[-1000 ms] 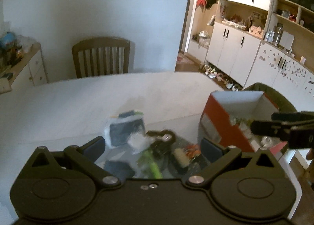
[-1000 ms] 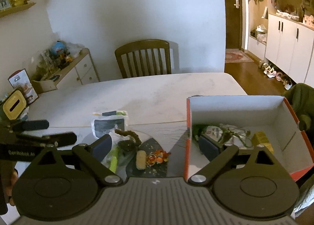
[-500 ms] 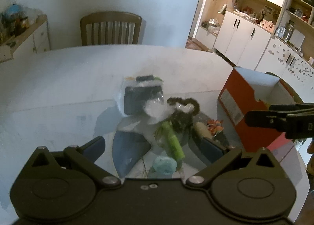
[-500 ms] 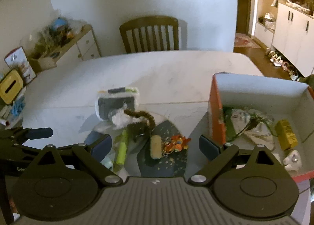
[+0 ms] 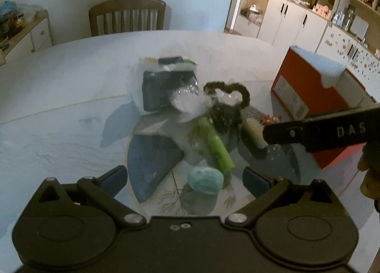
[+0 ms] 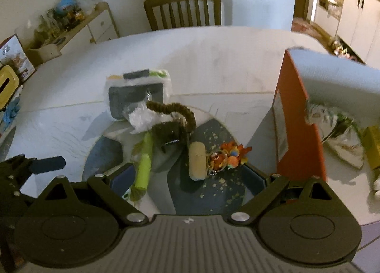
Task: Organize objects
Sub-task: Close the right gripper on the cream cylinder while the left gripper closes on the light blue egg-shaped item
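Currently both tools are spread wide and carry nothing: the right gripper (image 6: 190, 177) hangs over the cream cylinder (image 6: 197, 161) and the colourful trinket (image 6: 225, 157), the left gripper (image 5: 184, 179) over the teal round thing (image 5: 205, 180) and the green tube (image 5: 217, 147). Beyond them lies the tissue pack (image 6: 137, 95). The orange box (image 6: 299, 120) already holds a few items, so I judge most of the sorting remains.

My orange box (image 6: 299, 111) runs off the right edge, its contents (image 6: 342, 135) too blurred to name.
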Available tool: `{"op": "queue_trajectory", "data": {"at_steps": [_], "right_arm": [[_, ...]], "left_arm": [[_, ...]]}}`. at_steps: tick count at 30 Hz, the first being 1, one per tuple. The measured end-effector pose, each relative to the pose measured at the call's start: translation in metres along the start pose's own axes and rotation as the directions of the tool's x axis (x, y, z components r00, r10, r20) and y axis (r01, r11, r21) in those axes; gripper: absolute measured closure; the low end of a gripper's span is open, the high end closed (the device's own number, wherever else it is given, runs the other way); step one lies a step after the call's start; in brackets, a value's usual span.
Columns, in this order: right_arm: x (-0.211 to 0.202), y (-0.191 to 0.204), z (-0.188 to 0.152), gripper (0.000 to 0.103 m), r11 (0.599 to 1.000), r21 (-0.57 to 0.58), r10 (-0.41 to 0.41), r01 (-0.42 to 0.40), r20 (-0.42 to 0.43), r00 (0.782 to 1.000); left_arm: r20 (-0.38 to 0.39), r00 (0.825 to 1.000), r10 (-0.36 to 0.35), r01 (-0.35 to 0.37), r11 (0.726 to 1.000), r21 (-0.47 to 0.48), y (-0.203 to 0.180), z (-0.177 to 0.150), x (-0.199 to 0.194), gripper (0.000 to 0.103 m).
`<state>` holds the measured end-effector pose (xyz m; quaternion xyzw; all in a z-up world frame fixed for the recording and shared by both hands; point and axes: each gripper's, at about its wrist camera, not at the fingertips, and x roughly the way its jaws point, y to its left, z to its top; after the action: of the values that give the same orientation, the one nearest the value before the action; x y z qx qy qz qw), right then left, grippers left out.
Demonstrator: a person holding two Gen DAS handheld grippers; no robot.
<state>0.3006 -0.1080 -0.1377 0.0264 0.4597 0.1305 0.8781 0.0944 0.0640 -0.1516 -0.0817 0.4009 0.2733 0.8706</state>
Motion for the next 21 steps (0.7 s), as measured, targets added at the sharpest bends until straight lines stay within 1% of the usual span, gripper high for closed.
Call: {"op": "queue_trajectory", "data": {"at_steps": [7,10,11,12,17,19,20,21], "right_arm": [[0.024,-0.003,0.001,0.008,1.000,0.005,-0.018,0.018,-0.028,0.999],[0.031,-0.002,0.002,0.014,1.000,-0.005,-0.021,0.021,-0.035,0.999],[0.033,-0.002,0.002,0.017,1.000,-0.006,-0.022,0.022,-0.038,0.999],[0.035,-0.002,0.002,0.023,1.000,-0.006,-0.020,0.020,-0.042,0.999],[0.043,0.000,0.003,0.039,1.000,-0.009,-0.013,0.012,-0.064,0.998],[0.046,0.001,0.003,0.042,1.000,-0.011,-0.015,0.014,-0.072,0.997],[0.047,0.001,0.002,0.046,1.000,-0.011,-0.016,0.015,-0.075,0.997],[0.049,0.001,0.002,0.047,1.000,-0.012,-0.016,0.016,-0.077,0.997]], "left_arm": [[-0.018,1.000,-0.022,0.022,1.000,0.015,-0.005,-0.004,0.010,0.000],[-0.018,0.999,-0.048,0.049,0.999,0.025,-0.008,-0.004,0.012,0.000],[-0.017,0.999,-0.048,0.048,0.998,0.031,-0.010,-0.004,0.013,0.001],[-0.016,0.999,-0.044,0.045,0.999,0.031,-0.011,-0.004,0.014,0.001],[-0.029,0.999,-0.042,0.043,0.998,0.037,-0.014,-0.005,0.021,0.012],[-0.035,0.999,-0.038,0.039,0.999,0.037,-0.015,-0.005,0.024,0.014],[-0.037,0.999,-0.038,0.039,0.999,0.035,-0.015,-0.005,0.024,0.014],[-0.037,0.998,-0.044,0.046,0.998,0.035,-0.015,-0.005,0.024,0.015]]}}
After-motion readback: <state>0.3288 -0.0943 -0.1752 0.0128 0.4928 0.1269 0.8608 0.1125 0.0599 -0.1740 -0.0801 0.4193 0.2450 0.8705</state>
